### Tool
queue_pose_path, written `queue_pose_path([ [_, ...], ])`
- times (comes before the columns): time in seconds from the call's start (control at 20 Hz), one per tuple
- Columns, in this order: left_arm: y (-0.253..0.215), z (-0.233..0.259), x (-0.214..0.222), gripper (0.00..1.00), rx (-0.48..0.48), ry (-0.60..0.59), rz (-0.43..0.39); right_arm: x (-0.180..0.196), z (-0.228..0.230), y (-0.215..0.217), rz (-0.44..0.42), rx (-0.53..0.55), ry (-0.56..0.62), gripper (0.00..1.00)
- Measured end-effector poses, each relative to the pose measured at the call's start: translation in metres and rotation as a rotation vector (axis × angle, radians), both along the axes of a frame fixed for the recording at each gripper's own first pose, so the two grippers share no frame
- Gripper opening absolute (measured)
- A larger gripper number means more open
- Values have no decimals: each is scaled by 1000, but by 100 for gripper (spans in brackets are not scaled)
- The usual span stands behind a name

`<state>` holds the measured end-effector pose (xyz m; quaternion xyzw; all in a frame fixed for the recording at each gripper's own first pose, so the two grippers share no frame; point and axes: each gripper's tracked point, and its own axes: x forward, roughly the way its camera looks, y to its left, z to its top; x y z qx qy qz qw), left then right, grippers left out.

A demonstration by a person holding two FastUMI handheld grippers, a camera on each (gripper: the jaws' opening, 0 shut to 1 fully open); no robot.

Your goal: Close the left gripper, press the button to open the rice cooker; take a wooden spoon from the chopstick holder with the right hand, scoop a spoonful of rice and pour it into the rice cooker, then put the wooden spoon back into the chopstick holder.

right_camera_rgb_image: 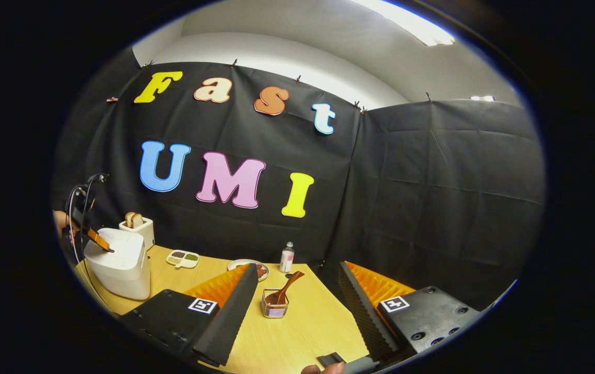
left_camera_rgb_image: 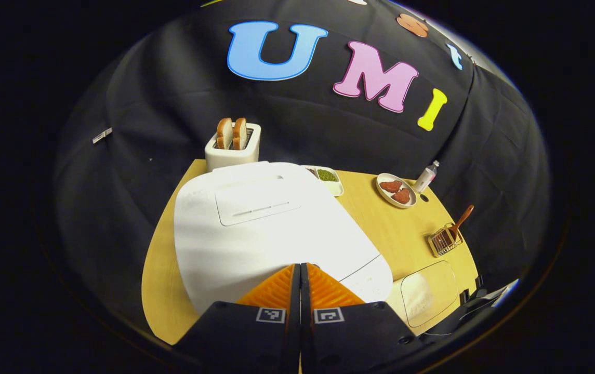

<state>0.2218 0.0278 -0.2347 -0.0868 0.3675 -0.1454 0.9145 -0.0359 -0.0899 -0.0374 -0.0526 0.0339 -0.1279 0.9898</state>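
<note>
The white rice cooker (left_camera_rgb_image: pixel 255 228) stands with its lid down, right under my left gripper (left_camera_rgb_image: pixel 300 266), whose fingers are pressed together with nothing between them, their tips at the cooker's front top edge. In the right gripper view the same left gripper (right_camera_rgb_image: pixel 101 243) touches the top of the rice cooker (right_camera_rgb_image: pixel 120 265). The wire chopstick holder (right_camera_rgb_image: pixel 275 306) with the wooden spoon (right_camera_rgb_image: pixel 286 290) standing in it sits ahead of my right gripper (right_camera_rgb_image: pixel 298 267), which is wide open and apart from it. The chopstick holder (left_camera_rgb_image: pixel 445 241) and spoon (left_camera_rgb_image: pixel 462 221) stand near the table's right edge.
A clear lidded box (left_camera_rgb_image: pixel 428 293) holding rice lies near the front right. Behind the cooker stand a toaster (left_camera_rgb_image: pixel 233 148) with bread, a divided dish (left_camera_rgb_image: pixel 326 176) of beans, a plate (left_camera_rgb_image: pixel 396 190) and a small bottle (left_camera_rgb_image: pixel 426 176).
</note>
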Motion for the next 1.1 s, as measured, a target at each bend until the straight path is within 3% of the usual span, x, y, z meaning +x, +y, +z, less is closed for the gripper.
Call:
queue_pose_path([
  [0.45, 0, -2, -2, 7, 116, 19, -31, 0, 1, 3, 6, 1, -1, 98],
  [0.7, 8, 55, 13, 6, 114, -155, 23, -4, 7, -5, -7, 5, -15, 98],
  [1.1, 34, 162, 28, 5, 61, -482, 185, -13, 16, -7, -7, 4, -27, 98],
])
